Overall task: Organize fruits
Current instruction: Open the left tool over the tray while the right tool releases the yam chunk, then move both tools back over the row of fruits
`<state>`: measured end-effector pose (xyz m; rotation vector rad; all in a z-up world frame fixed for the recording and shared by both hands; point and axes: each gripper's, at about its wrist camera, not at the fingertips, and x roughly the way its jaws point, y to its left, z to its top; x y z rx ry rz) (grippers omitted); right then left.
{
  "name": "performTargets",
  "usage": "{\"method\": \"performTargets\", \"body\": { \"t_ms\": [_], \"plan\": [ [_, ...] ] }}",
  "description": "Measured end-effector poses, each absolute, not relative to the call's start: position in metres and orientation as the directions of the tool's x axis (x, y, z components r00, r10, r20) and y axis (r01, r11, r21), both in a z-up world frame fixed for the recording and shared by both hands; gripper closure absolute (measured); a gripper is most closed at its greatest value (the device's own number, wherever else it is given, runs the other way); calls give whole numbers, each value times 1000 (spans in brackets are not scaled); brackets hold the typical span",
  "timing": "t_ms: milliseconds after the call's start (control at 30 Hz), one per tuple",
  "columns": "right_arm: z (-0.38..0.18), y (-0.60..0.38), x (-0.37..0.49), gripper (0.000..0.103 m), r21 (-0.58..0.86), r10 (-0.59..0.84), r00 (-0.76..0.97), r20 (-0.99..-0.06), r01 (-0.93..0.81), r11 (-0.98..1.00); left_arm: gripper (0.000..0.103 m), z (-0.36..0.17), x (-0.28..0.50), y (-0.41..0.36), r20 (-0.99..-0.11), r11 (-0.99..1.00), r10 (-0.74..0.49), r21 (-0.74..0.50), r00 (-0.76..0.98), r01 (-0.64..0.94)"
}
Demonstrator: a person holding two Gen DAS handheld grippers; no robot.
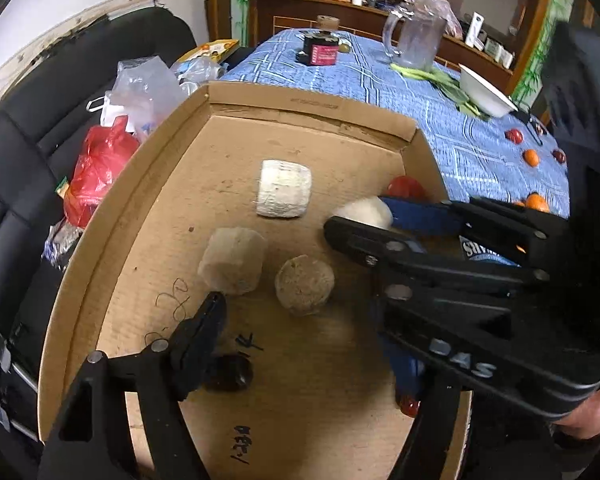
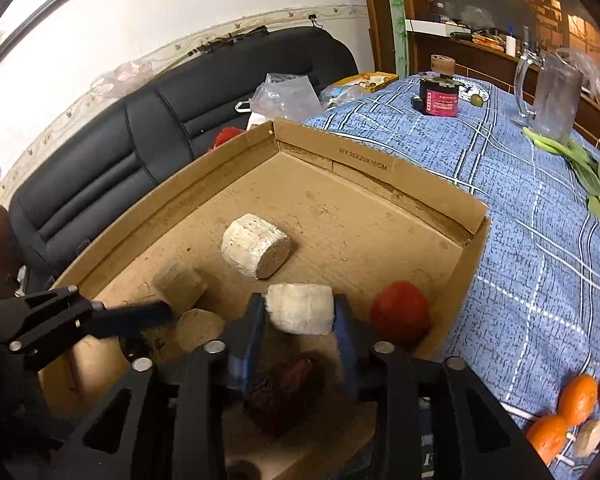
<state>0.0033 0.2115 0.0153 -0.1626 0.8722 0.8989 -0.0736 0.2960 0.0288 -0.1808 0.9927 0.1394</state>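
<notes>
Right tongs (image 2: 300, 316) clamped on a pale cylinder piece (image 2: 300, 314) over the cardboard tray (image 2: 380, 176).

Both blue pads pressed against the piece's flat ends, held just above the tray floor, beside a red fruit (image 2: 400, 316) near the tray's right wall. Left tongs (image 1: 276, 268) spread wide apart, gripping nothing, hovering over two tan cylinder pieces (image 1: 234, 266) and a white one (image 1: 284, 194) lying on the tray floor. Dark red fruit (image 2: 284, 396) below the right tongs, also in the tray. Beyond the tray, on the blue-clothed counter (image 2: 520, 240): oranges (image 2: 578, 400), a glass pitcher (image 2: 548, 92), a dark jar (image 2: 439, 98), leafy greens (image 2: 576, 160).
</notes>
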Motion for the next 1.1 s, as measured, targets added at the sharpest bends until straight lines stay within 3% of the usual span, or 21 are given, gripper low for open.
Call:
{"method": "performTargets", "body": {
  "t_ms": [300, 467, 900, 1100],
  "plan": [
    [34, 184, -9, 57, 257, 643, 349, -682, -708, 658, 29, 34, -80, 297, -824, 970, 83, -63, 561, -236],
    [40, 169, -19, 49, 246, 629, 387, -674, -685, 685, 29, 42, -84, 288, -800, 971, 121, -29, 588, -239],
    [50, 112, -27, 49, 268, 609, 456, -649, -612, 744, 29, 51, -81, 251, -779, 980, 95, -37, 620, -197],
    [50, 80, -29, 43, 270, 581, 498, -643, -563, 781, 28, 53, -74, 227, -773, 986, 72, -41, 630, -163]
  ]
}}
